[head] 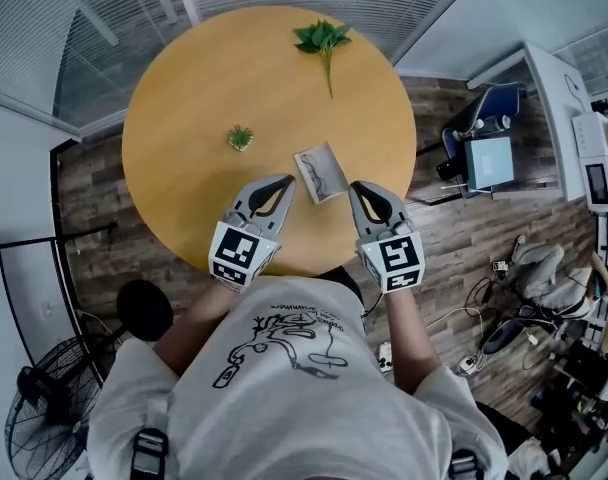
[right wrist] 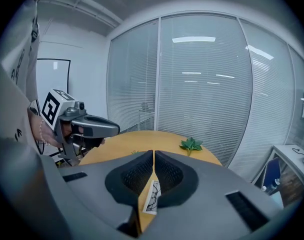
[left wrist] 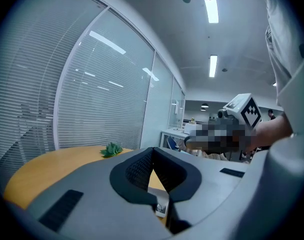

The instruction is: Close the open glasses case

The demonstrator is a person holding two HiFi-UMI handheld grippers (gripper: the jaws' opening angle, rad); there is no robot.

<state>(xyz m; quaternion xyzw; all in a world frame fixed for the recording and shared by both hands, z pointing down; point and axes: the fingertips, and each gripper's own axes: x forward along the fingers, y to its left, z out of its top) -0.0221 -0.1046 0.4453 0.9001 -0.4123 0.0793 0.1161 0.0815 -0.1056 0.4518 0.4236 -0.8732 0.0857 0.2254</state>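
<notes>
Both clenched on nothing, left tool (head: 287, 182) and right tool (head: 355, 188); glasses case (head: 319, 172) lies on the bench (head: 184, 118) between their tips; nudge it with shut tips and it'll likely skid away instead of folding shut.

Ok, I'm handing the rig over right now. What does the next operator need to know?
Left gripper: shut, empty, over the near table edge.
Right gripper: shut, empty, beside it.
Glasses case: on the round table, just beyond and between the grippers; neither touches it.
Done: unconfirmed. From above the case shows a dark glasses shape, and I cannot tell whether the lid is down.
Left: check the lid and, if it is open, fold it shut. The leafy sprig and small plant sit farther back.
</notes>
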